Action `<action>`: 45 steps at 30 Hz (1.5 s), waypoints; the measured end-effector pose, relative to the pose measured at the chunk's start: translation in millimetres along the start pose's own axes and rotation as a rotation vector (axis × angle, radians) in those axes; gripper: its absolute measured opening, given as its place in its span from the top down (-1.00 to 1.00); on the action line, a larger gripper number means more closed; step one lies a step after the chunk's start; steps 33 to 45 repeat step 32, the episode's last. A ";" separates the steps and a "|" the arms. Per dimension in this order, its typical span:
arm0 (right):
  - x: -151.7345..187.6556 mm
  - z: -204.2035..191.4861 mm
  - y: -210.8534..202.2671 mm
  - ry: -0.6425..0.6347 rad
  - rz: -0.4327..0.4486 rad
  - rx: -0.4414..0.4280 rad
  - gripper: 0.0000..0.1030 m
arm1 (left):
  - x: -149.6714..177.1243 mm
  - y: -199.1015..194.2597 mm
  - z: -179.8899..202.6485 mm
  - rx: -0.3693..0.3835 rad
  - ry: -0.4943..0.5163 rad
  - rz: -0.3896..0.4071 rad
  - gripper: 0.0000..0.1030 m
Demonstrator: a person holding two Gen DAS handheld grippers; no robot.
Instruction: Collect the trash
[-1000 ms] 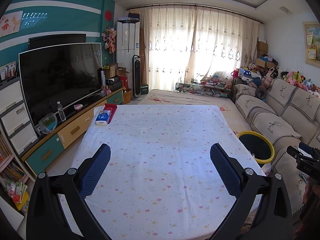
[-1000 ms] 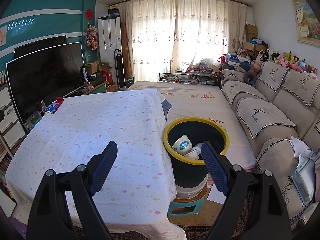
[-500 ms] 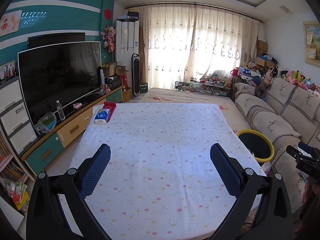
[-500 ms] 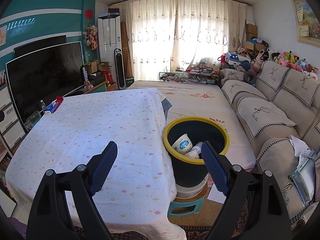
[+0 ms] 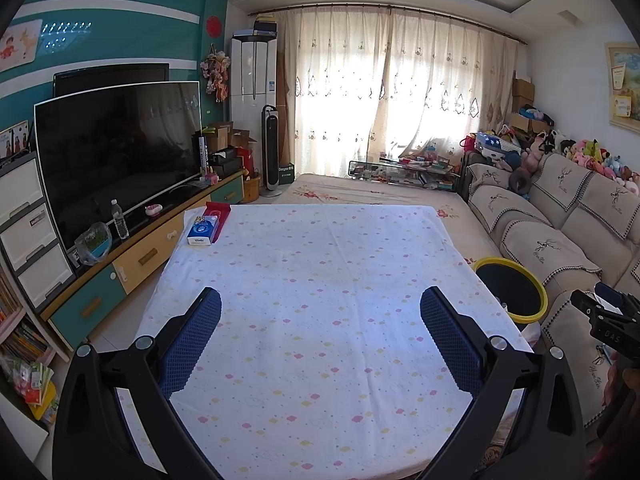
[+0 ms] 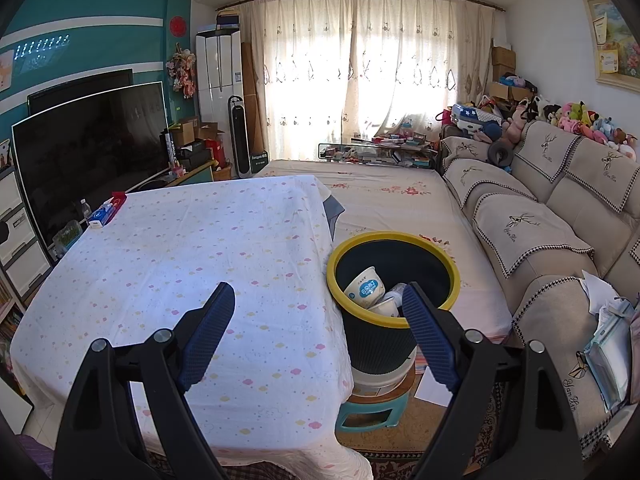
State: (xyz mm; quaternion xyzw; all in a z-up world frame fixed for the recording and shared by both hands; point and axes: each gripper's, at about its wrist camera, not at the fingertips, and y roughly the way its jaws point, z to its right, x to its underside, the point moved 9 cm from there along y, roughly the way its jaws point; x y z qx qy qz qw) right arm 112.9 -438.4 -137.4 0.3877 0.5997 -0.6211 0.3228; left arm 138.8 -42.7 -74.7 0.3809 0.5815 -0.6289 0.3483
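"DAS" on the right gripper (image 5: 612, 326), "Vinda" on tissue pack (image 5: 201, 230)

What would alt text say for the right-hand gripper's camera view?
The open right gripper, empty, hovers over the edge of a table with a dotted tablecloth, beside a yellow-rimmed trash bin holding paper cups. A tissue pack lies at the table's far corner; a beige sofa lines the right.

A dark trash bin (image 6: 378, 340) with a yellow rim stands upright just beside the surface's right edge. Inside it lie white paper cups (image 6: 363, 287), tilted on their sides.
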 end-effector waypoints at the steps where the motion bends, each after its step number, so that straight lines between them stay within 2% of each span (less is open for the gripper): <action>1: 0.3 -0.2 0.1 0.000 0.000 0.000 -0.57 | -0.8 0.4 -0.8 0.001 0.000 0.000 -0.91; 21: 11.3 -7.0 8.0 -0.008 -0.011 -0.009 -0.57 | 8.8 13.7 1.7 0.037 -0.002 -0.032 -0.90; 25: 7.5 -11.7 12.8 -0.020 -0.015 -0.011 -0.58 | 9.3 26.2 -0.6 0.048 -0.012 -0.066 -0.91; 27: 0.9 -18.5 18.9 -0.037 -0.009 -0.013 -0.66 | 6.9 39.3 -4.2 0.044 -0.016 -0.093 -0.91; 30: -10.4 -34.8 43.1 -0.075 -0.021 -0.016 -0.77 | 0.4 71.1 -16.3 0.008 -0.015 -0.117 -0.91; 32: -18.6 -51.4 68.4 -0.082 -0.045 -0.056 -0.82 | -4.0 99.6 -25.2 -0.009 -0.018 -0.131 -0.91; 45: -18.6 -51.4 68.4 -0.082 -0.045 -0.056 -0.82 | -4.0 99.6 -25.2 -0.009 -0.018 -0.131 -0.91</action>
